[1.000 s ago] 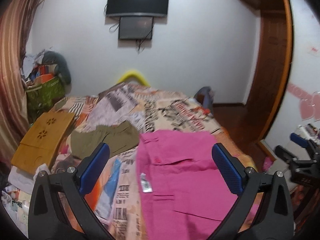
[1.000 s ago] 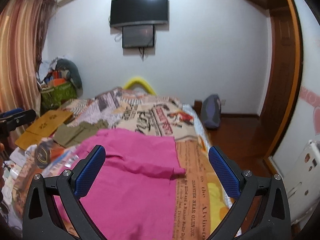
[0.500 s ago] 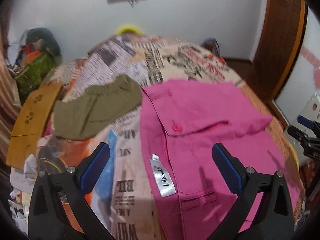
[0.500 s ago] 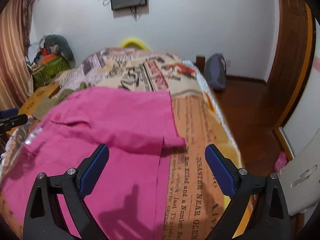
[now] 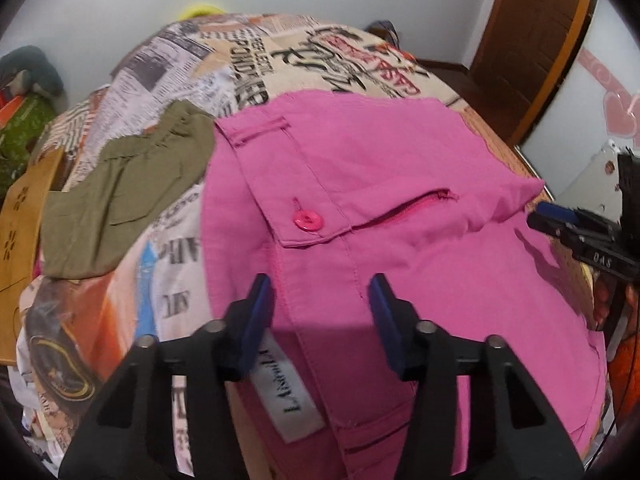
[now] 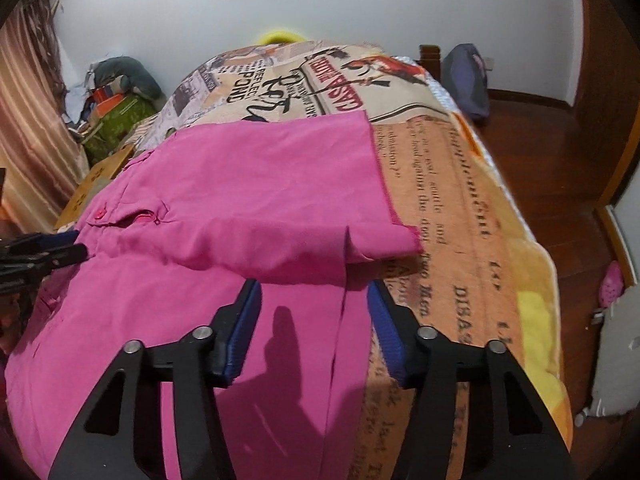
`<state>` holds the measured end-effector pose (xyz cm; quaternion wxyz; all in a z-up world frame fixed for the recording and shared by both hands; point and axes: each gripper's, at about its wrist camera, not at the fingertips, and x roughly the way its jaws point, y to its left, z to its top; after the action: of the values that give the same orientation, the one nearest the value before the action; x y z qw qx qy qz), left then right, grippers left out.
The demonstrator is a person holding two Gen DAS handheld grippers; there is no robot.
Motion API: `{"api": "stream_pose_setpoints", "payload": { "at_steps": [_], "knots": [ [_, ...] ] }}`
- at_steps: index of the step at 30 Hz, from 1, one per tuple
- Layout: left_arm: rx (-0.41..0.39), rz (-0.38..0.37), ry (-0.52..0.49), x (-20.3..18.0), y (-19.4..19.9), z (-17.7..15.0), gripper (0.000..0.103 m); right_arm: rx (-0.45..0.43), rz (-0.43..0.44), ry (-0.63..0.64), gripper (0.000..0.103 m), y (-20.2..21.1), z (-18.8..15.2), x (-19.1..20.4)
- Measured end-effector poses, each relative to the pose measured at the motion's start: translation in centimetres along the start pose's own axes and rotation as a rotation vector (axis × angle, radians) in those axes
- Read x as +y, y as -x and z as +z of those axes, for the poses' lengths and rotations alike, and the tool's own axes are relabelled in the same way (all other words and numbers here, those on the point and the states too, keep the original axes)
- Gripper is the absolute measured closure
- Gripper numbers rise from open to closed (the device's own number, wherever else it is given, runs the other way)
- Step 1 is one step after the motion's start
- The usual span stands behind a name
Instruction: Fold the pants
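Left wrist: tongs [image 5: 320,292] narrowed, lower over pants [image 5: 400,200].

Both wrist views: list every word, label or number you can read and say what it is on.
"CASA": red headline on the bedspread, upside down.
"POND": black print on the bedspread.
"DISAS": black print near the bedspread's right edge, cut off.
"DAS": the right gripper body; the first character may be a zero.
White tag on the pink pants: script, unreadable.
Small bedspread print: too blurred.

Pants [image 5: 360,200] flat on bedspread [image 5: 280,56], second garment [image 5: 120,184] just left, bag [image 6: 466,80] on floor beyond.
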<state>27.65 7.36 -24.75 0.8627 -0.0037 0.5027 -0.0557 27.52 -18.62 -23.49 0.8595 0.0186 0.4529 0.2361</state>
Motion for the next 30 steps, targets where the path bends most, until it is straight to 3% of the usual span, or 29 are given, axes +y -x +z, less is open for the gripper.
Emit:
{"api": "stream_pose_setpoints", "payload": {
  "at_steps": [4,6,8,13,22,25,28,30],
  "knots": [
    [0.010,-0.023,0.011,0.2,-0.6,0.3,0.060,0.014,0.028,-0.004,0.056,-1.0,0.6,-0.5],
    [0.016,-0.040,0.022,0.5,-0.7,0.4,0.066,0.034,0.055,-0.012,0.060,-1.7,0.7,-0.6],
    [0.015,-0.045,0.024,0.5,-0.8,0.5,0.073,0.055,0.081,-0.014,0.077,-2.3,0.6,-0.5],
    [-0.034,-0.018,-0.044,-0.7,0.1,0.5,0.091,0.033,0.108,0.007,0.095,-2.0,0.5,-0.2],
    [-0.094,0.055,-0.098,-1.2,2.3,1.0,0.100,0.065,0.043,0.121,0.097,-1.1,-0.3,0.9],
    [-0.066,0.048,-0.081,-0.5,1.9,1.1,0.100,0.080,0.046,0.129,0.097,-1.2,-0.8,1.0],
    [-0.029,0.095,-0.106,-0.5,0.3,0.6,0.099,0.083,0.026,0.144,0.097,-1.2,-1.0,1.4],
    [0.010,0.076,-0.078,0.0,-1.0,0.2,0.099,0.092,0.026,0.130,0.097,-1.5,-0.9,1.3]
  ]
}}
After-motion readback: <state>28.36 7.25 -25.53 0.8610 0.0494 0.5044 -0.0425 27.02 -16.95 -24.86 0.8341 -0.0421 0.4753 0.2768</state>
